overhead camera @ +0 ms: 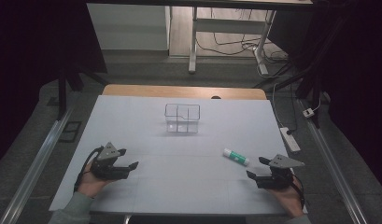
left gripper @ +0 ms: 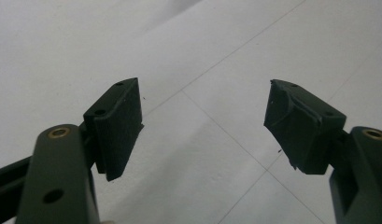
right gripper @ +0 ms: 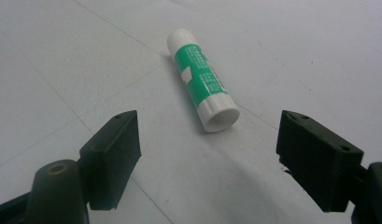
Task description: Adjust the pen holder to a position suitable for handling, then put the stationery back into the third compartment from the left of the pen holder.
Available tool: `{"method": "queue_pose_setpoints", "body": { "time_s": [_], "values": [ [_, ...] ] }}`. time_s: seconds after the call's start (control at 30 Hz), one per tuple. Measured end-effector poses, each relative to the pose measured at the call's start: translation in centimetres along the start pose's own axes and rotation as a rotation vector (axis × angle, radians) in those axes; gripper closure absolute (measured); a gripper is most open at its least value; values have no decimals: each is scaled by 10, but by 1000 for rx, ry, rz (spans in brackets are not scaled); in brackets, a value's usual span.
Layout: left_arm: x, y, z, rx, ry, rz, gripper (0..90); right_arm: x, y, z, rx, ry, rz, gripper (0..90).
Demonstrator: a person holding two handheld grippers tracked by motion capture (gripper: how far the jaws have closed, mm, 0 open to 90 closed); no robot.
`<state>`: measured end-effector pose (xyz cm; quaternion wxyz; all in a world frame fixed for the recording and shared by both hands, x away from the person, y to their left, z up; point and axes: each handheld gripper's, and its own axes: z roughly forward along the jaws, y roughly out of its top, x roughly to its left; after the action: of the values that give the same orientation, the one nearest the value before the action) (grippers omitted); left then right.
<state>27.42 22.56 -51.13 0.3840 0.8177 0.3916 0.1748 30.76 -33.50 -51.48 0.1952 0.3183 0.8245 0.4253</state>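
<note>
**Lining up right gripper on the glue stick**

Glue stick lies flat on the white table, right half, well short of the clear divided container sitting mid-table toward the far edge. Green label, white ends. In the high view its long axis runs diagonal: one end points up-left toward the container, the other down-right toward the right gripper.

From the right gripper view the glue stick sits just ahead of the jaws, roughly centred in the gap, its flat base end nearest the camera and its rounded cap end farther off. Axis is nearly in line with the gripper's reach, slightly skewed left. Nothing touching it.

Right gripper: jaws spread wide, nothing between the pads, resting low by the near-right table edge. Clearly the nearer hand; stick is just beside it.

Left gripper: also spread wide and empty, jaws over bare table in its own view, sitting on the left half, well apart from the stick.

Judgement: pick falls to the right hand. Since the stick points almost straight at the jaws, a forward push should let the pads close across the barrel. Round body, so an off-centre pinch could roll or squirt it away.
</note>
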Motion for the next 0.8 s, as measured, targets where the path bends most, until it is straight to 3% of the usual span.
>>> {"method": "queue_pose_setpoints", "body": {
  "time_s": [0.5, 0.8],
  "values": [
    [3, -3, 2, 5, 10, -6, 269, 0, 3, 1, -2, -1, 3, 229],
    [4, -4, 4, 12, 3, 0, 267, -2, 28, 6, -5, 28, 15, 254]
  ]
}}
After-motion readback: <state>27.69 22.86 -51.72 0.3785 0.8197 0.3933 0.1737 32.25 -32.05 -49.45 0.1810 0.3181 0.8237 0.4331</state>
